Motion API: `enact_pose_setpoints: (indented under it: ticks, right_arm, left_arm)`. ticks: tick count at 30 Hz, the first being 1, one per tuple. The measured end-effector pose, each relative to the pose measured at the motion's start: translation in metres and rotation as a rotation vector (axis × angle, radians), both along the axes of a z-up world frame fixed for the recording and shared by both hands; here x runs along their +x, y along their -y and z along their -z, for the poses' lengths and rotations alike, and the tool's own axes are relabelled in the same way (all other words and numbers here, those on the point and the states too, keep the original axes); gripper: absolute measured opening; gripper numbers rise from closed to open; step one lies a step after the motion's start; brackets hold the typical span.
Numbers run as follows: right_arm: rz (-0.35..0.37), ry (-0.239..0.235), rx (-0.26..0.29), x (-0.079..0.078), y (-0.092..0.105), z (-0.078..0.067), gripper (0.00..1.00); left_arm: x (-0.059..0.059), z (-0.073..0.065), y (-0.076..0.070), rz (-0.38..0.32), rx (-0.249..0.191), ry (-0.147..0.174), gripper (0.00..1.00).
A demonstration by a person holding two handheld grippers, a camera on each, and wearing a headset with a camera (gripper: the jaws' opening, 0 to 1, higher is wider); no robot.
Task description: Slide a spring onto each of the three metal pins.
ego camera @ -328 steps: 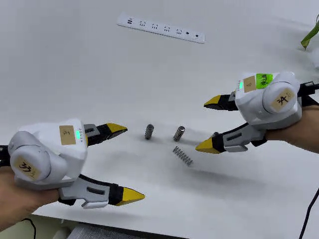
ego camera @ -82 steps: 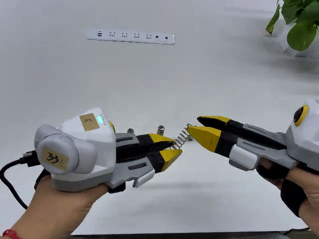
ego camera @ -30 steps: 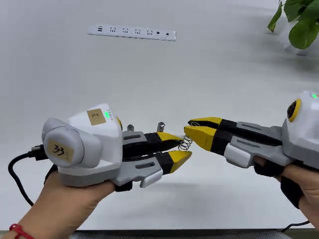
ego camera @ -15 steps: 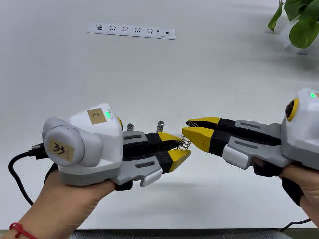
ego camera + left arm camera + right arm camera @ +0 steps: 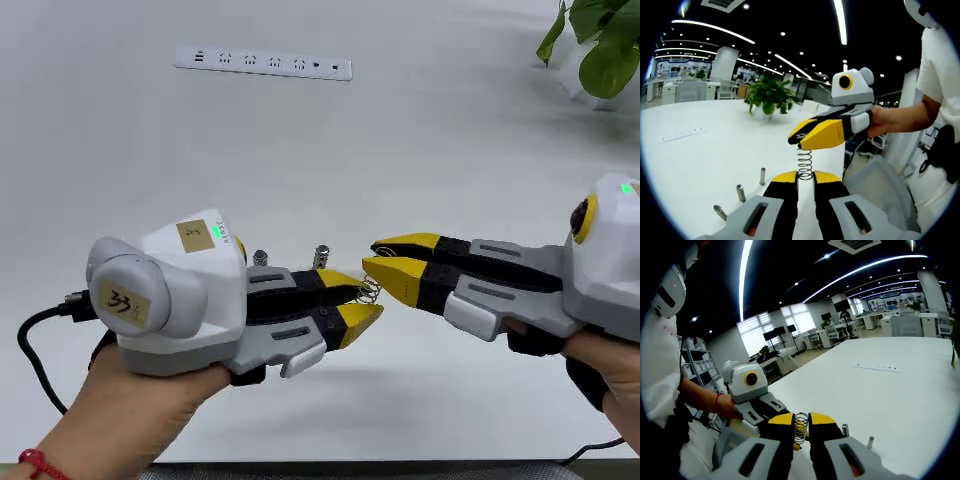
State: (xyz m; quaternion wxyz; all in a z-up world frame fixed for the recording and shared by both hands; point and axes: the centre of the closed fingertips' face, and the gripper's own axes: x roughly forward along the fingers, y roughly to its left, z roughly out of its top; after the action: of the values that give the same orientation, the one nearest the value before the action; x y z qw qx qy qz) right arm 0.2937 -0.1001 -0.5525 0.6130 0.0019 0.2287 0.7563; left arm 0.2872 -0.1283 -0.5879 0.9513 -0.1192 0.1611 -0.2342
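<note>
You hold the spring (image 5: 371,290) in the air between both grippers, just above the tabletop (image 5: 300,150). Your left gripper (image 5: 357,299) has its jaws pinching one end of the coil, and your right gripper (image 5: 373,256) has its jaws clamped on the other end, tips nearly meeting. In the left gripper view, three pins stand on the tabletop to one side: the bare pin (image 5: 762,176), the middle pin (image 5: 740,192) and the near pin (image 5: 720,211), the last two each wearing a coil.

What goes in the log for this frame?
left gripper: grips spring | right gripper: grips same spring | bare pin: upright on table
</note>
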Motion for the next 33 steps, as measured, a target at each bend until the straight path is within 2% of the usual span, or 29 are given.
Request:
enact_pose_setpoints:
  ticks: [4, 16, 25, 27, 33]
  right_arm:
    - [-0.008, 0.017, -0.006, 0.0, 0.001, 0.001, 0.12]
    - [-0.023, 0.03, -0.015, 0.0, 0.003, 0.003, 0.12]
    - [-0.051, 0.039, -0.024, -0.005, 0.003, 0.004, 0.17]
    - [-0.089, 0.056, -0.043, -0.007, 0.005, 0.006, 0.2]
    - [-0.235, 0.155, -0.1, -0.011, 0.013, 0.004, 0.24]
  left_arm:
    - [0.0, 0.001, 0.0, 0.003, 0.003, -0.003, 0.11]
    - [-0.001, 0.001, 0.002, 0.021, 0.012, 0.007, 0.11]
    - [-0.003, 0.001, 0.005, 0.038, 0.015, 0.015, 0.1]
    - [-0.004, 0.002, 0.004, 0.04, 0.017, 0.016, 0.1]
    - [-0.004, -0.001, 0.005, 0.043, 0.02, 0.023, 0.1]
